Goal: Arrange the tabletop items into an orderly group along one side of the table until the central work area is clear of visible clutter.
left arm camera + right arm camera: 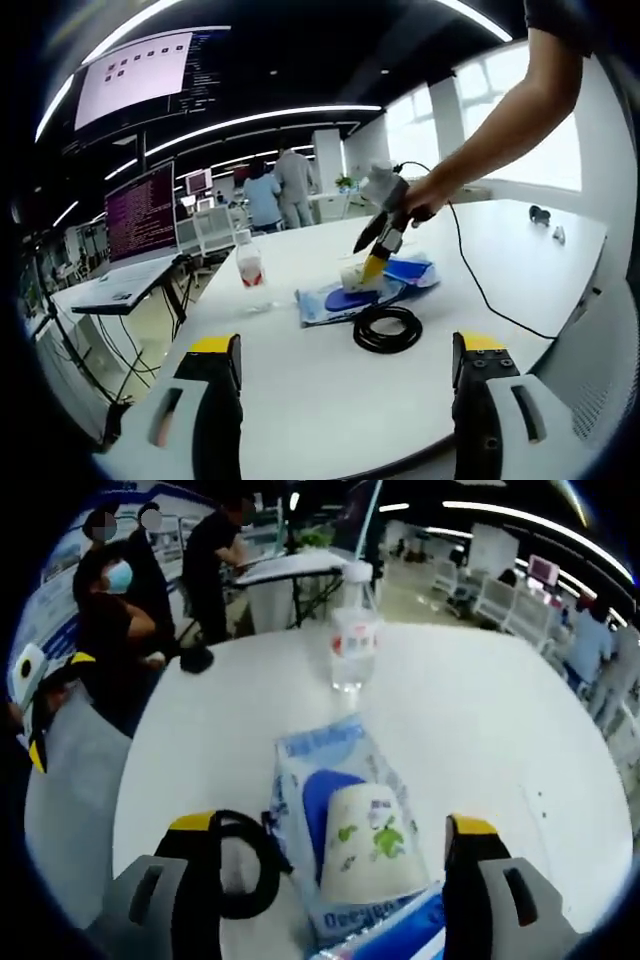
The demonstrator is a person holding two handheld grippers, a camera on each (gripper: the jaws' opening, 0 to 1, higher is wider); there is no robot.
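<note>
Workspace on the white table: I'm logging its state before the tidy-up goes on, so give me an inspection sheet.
Surface: white table, mostly bare at the near edge.
Job's things: paper cup lying on the blue wipes pack; water bottle upright, apart from them.
Clutter: two small dark items near the far edge.
Grippers: left gripper open, over bare table; right gripper open, jaws either side of the cup.
Cables: coiled black cable beside the pack; a thin lead runs from the right gripper.
Surroundings: laptop on a stand, people standing, wall screen.
</note>
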